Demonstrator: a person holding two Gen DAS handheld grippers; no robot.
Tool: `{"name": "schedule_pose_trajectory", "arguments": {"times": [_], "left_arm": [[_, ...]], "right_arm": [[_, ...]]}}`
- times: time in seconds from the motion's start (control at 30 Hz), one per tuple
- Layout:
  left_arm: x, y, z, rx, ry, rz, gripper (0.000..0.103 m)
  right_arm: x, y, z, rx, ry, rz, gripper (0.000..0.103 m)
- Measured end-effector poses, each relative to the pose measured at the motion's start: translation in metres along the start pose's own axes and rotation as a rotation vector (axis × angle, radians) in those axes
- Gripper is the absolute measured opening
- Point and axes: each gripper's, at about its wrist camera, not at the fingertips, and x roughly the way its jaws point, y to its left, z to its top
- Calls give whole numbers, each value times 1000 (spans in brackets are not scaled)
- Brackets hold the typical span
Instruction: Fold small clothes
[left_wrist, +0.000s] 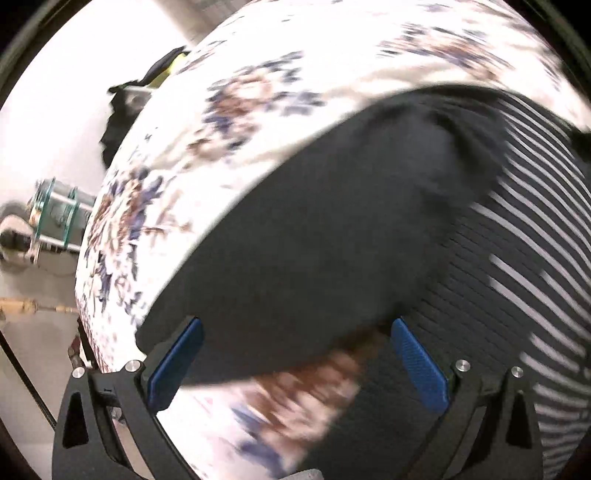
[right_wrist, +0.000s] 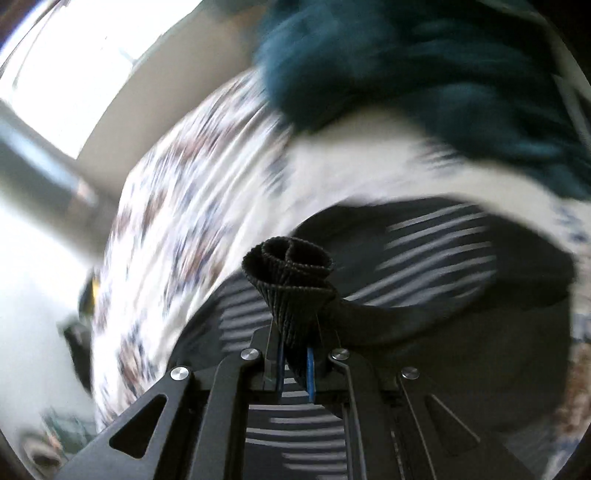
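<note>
A dark garment with white stripes (left_wrist: 517, 229) and a plain dark part (left_wrist: 314, 229) lies on a floral cloth surface (left_wrist: 221, 110). My left gripper (left_wrist: 295, 354) is open, its blue pads (left_wrist: 177, 365) on either side of the plain dark part's near edge, just above it. My right gripper (right_wrist: 293, 373) is shut on a ribbed black edge of the garment (right_wrist: 291, 280), which bunches up out of the jaws. The striped part (right_wrist: 436, 254) spreads beyond it. Both views are motion-blurred.
A dark teal fluffy cloth (right_wrist: 424, 74) lies on the floral surface (right_wrist: 184, 221) beyond the garment. A black and yellow object (left_wrist: 147, 85) and a teal-framed device (left_wrist: 55, 218) sit off the surface's left edge.
</note>
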Motion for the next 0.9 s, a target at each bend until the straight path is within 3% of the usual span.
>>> {"name": "schedule_pose_trajectory", "arguments": {"times": [0.1, 0.17, 0.3, 0.43, 0.5, 0.53, 0.57, 0.6, 0.63, 0.7, 0.77, 0.9], "left_arm": [[18, 30, 15, -47, 0, 3, 103], [27, 46, 23, -62, 1, 1, 103], [39, 65, 31, -92, 5, -15, 103], [50, 78, 33, -108, 29, -29, 103], [51, 83, 32, -117, 36, -38, 103], [51, 86, 31, -120, 37, -41, 103], [51, 89, 30, -123, 38, -42, 103], [51, 90, 29, -123, 41, -45, 103], [51, 92, 28, -124, 46, -48, 103], [52, 94, 27, -123, 55, -53, 103], [54, 95, 26, -115, 60, -55, 103], [57, 99, 25, -99, 48, -39, 103]], "right_arm": [[76, 79, -34, -143, 90, -47, 9], [113, 109, -60, -193, 139, -74, 9], [155, 143, -94, -237, 182, -125, 9], [178, 151, -100, -314, 236, -170, 10], [167, 146, -94, -308, 291, -92, 22], [158, 138, -90, -249, 341, 28, 30], [147, 126, -87, -180, 368, 121, 47], [127, 107, -84, -87, 359, 186, 58], [107, 87, -80, -17, 315, 195, 58], [79, 54, -79, 56, 261, 120, 63], [67, 24, -82, 70, 247, -36, 64], [97, 21, -84, -15, 295, -96, 64]]}}
